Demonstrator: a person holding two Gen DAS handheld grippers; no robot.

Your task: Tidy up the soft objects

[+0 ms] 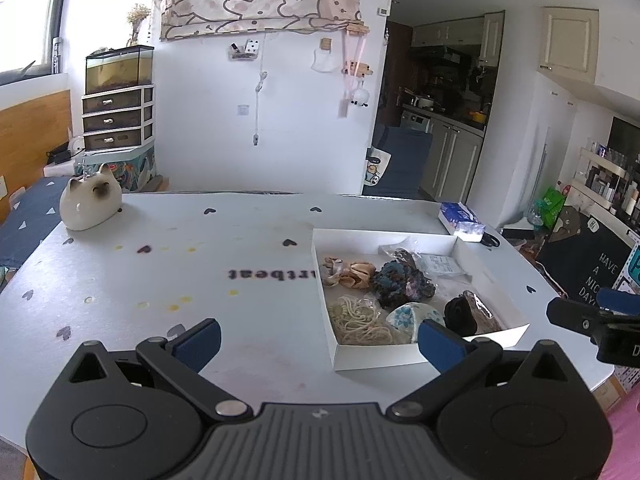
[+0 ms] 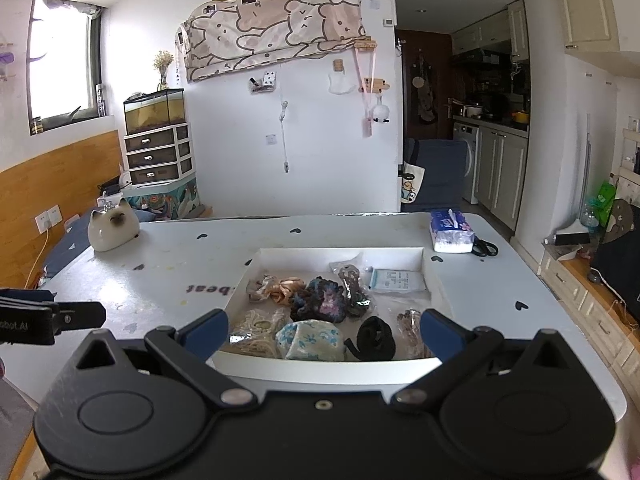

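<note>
A shallow white box (image 1: 372,356) (image 2: 320,366) sits on the table and holds several soft items. Among them are a tan satin scrunchie (image 1: 352,274) (image 2: 280,290), a dark blue-purple crochet scrunchie (image 1: 400,284) (image 2: 320,300), a cream cord bundle (image 1: 360,320) (image 2: 256,328), a blue floral fabric piece (image 1: 408,316) (image 2: 312,338) and a black band (image 1: 460,314) (image 2: 374,338). My left gripper (image 1: 320,344) (image 2: 86,314) hovers open, left of the box's near corner. In front of the box's near wall, my right gripper (image 2: 324,334) (image 1: 568,314) is open too. Neither holds anything.
A ceramic cat (image 1: 90,202) (image 2: 112,226) stands at the table's far left. A tissue pack (image 1: 460,220) (image 2: 450,230) and scissors (image 1: 490,238) (image 2: 486,247) lie at the far right corner. A paper packet (image 2: 396,280) rests in the box's back. Bare tabletop lies left of the box.
</note>
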